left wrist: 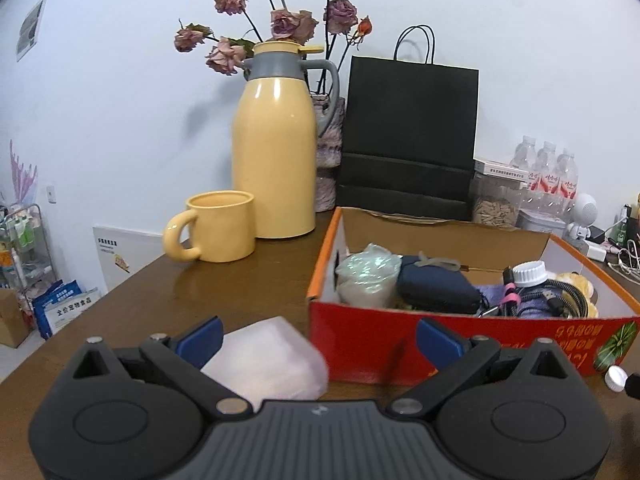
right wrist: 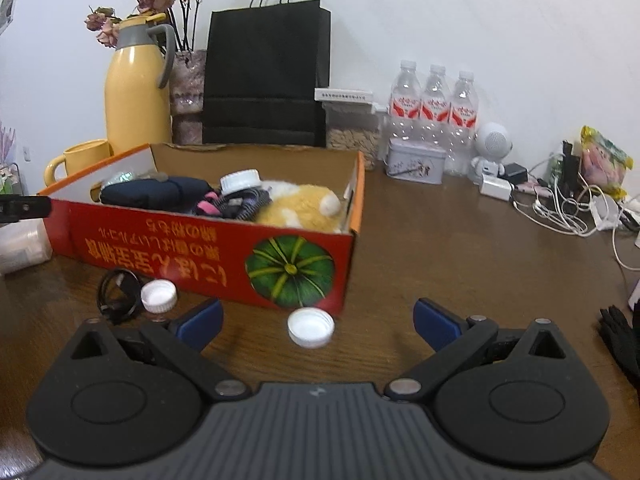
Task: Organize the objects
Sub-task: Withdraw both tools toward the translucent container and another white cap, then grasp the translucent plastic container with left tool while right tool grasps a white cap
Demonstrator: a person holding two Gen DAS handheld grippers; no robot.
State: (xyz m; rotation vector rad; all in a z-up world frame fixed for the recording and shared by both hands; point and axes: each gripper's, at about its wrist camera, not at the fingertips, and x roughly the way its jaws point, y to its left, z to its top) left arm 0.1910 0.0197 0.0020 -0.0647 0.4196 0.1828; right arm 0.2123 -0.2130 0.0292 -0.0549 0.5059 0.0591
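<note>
A red and orange cardboard box on the brown table holds a navy pouch, a white-capped bottle, cables and a yellow plush toy. My left gripper is open, with a translucent white packet lying between its fingers, left of the box. My right gripper is open over a white bottle cap in front of the box. A second white cap and a coiled black cable lie to the left of it.
A yellow mug, yellow thermos jug, vase of dried roses and black paper bag stand behind the box. Water bottles, a tin, a small speaker, chargers and tangled white cables crowd the right side.
</note>
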